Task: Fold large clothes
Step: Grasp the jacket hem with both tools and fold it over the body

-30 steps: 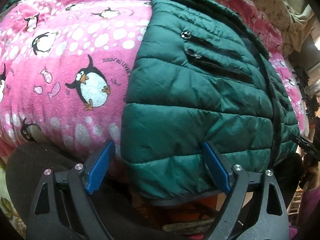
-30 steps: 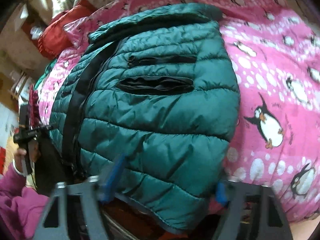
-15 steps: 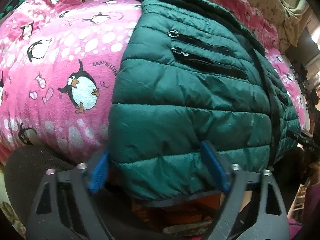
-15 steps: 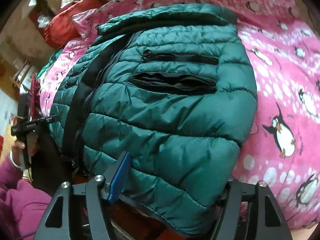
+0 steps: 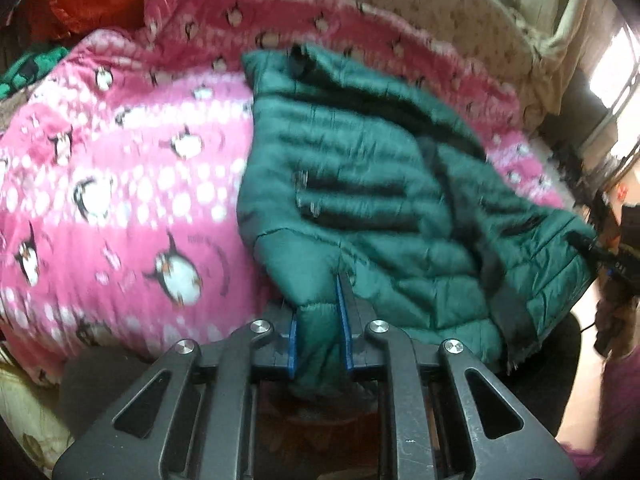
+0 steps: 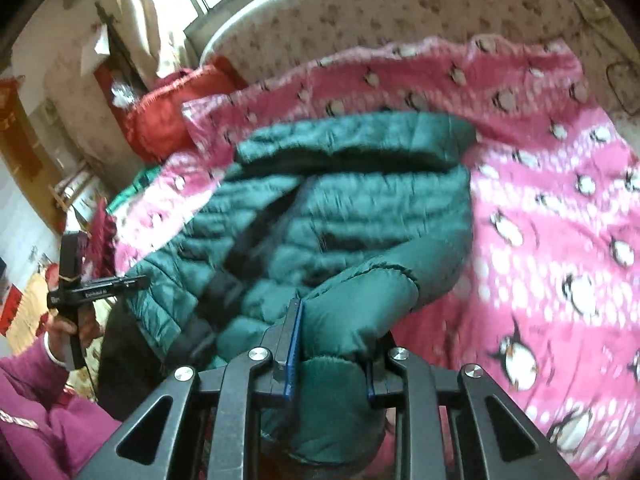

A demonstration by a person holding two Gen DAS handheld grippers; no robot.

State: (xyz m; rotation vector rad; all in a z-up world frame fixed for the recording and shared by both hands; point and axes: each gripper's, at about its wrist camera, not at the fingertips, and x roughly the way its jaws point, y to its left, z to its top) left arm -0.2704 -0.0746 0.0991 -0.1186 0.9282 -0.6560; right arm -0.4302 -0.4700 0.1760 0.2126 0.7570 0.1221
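1. A green quilted jacket (image 5: 360, 184) is seen laid on a bed covered by a pink penguin-print blanket (image 5: 120, 200); in the right wrist view the jacket (image 6: 352, 208) is spread over the near part of the blanket (image 6: 560, 240), with its collar turned toward the far edge of the bed.
2. The left hand-held gripper (image 5: 320, 332) is closed on a bunched fold at the jacket's near hem; green fabric is pinched between its blue pads (image 5: 343, 320), and only a narrow gap filled with cloth is left.
3. The right hand-held gripper (image 6: 332, 364) is likewise clamped on the jacket's near hem, a thick roll of padded fabric being held between its blue pads (image 6: 294, 344).
4. The hem is lifted at both grasped corners, so the near part of the jacket is raised off the blanket while the collar end rests on it.
5. A black zipper band (image 5: 508, 312) is seen running down the jacket's front.
6. Two dark pocket openings (image 5: 344, 192) are visible on the jacket's chest, though they are blurred.
7. A red cushion (image 6: 160, 128) is seen at the far left corner of the bed.
8. A beige patterned headboard (image 6: 400, 12) is seen beyond the bed's far edge.
9. Both views are motion-blurred, so finer detail cannot be told.
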